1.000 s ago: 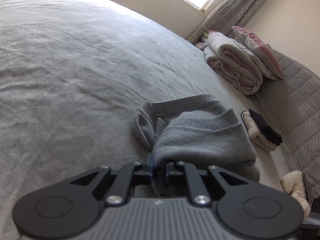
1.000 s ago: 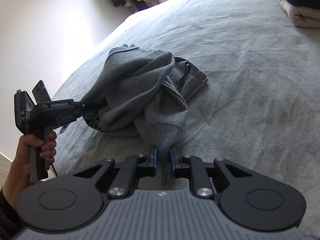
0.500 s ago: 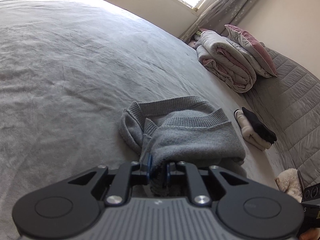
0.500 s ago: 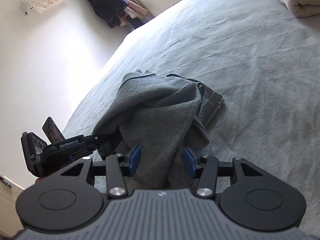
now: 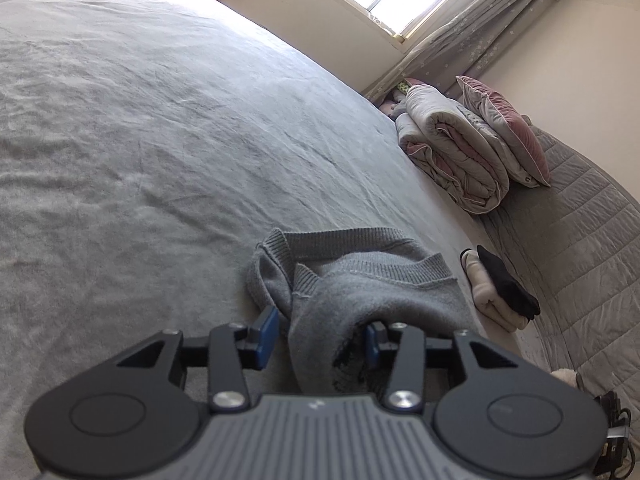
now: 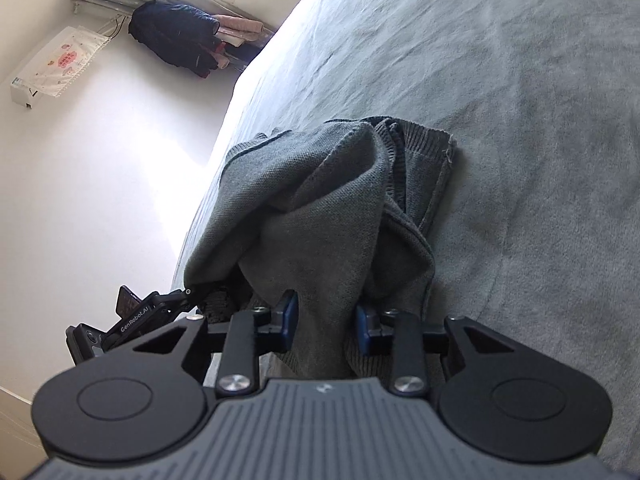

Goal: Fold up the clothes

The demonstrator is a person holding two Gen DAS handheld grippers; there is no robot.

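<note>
Left wrist view first: the left tool point(image 5: 318, 336) stands spread, its jaws having just opened, and a bunched fold of the grey sweater point(image 5: 360, 292) still lies between the blue pads without being pressed, so that corner looks released. From the right wrist view, the right tool point(image 6: 326, 322) has cloth of the same sweater point(image 6: 320, 208) running between its pads; its jaws have just been closing, yet a gap shows on each side of the fold, so I would not call it a pinch yet. The left tool point(image 6: 132, 316) shows low at that view's left, at the garment's edge. Beyond both, the sweater sits crumpled in a heap near the edge of the bed point(image 5: 160, 140), not laid flat. This looks like a re-grip early in the fold; next, each tool needs a clean hold on a hem or shoulder to spread the garment out. Farther off lie a small stack of folded clothes point(image 5: 500, 296) and a rolled quilt point(image 5: 452, 148).
</note>
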